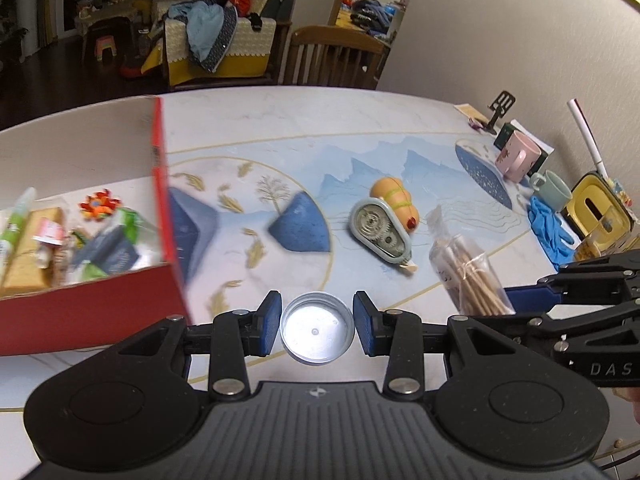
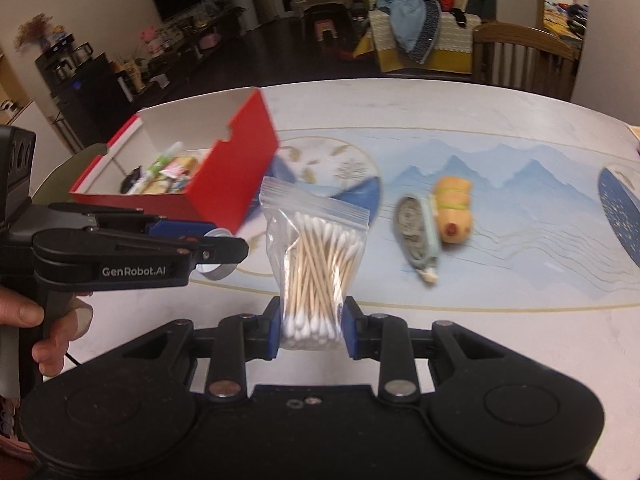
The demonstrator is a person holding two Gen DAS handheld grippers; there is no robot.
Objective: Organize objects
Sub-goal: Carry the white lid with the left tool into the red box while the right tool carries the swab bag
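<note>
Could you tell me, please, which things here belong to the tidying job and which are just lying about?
Part of the job:
- round metal lid in the left gripper
- bag of cotton swabs in the right gripper
- red box
- probably the correction tape and gourd toy, loose on the table

Lying about:
- pink mug
- green mug
- blue gloves
</note>
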